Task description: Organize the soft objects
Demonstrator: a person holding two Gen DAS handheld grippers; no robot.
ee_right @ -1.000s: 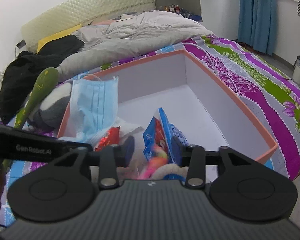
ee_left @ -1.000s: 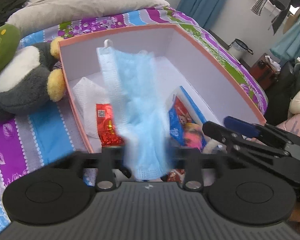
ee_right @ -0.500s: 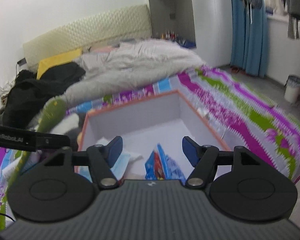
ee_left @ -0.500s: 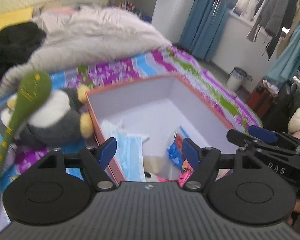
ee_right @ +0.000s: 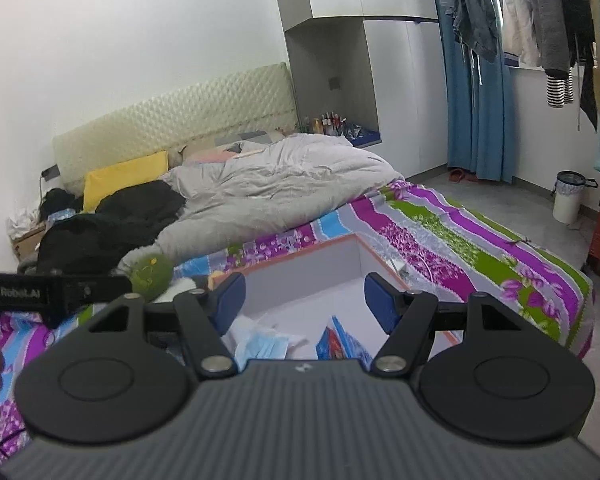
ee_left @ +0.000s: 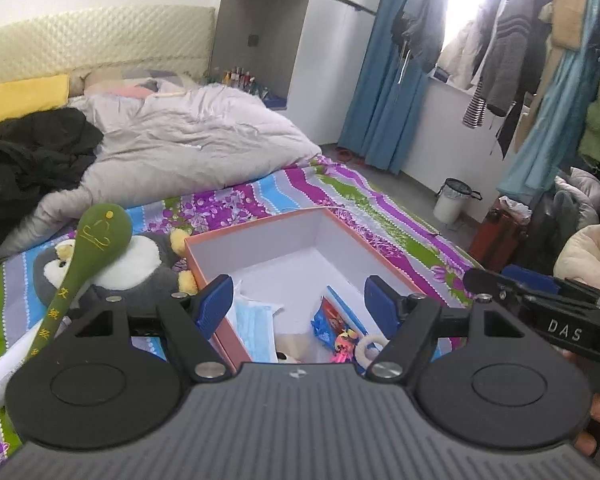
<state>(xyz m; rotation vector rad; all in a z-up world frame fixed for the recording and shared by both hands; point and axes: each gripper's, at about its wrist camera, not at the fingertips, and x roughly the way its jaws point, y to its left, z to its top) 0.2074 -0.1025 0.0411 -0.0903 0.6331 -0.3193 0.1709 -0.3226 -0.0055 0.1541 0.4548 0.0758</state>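
Orange-rimmed box (ee_left: 284, 222) sits on the striped bed (ee_left: 380, 216); blue mask (ee_left: 256, 326) and snack packets (ee_left: 334, 318) already lie inside. Left tool (ee_left: 299, 300) and right tool (ee_right: 305, 297) both hang above the box, jaws spread, nothing between them. Penguin plush (ee_left: 140, 264) and green plush spoon (ee_left: 96, 240) lie just beside the box's left wall, outside it. Likely next pick: take the spoon first since it rests on top; pinch the stem, not the head, and clear the rim before release.
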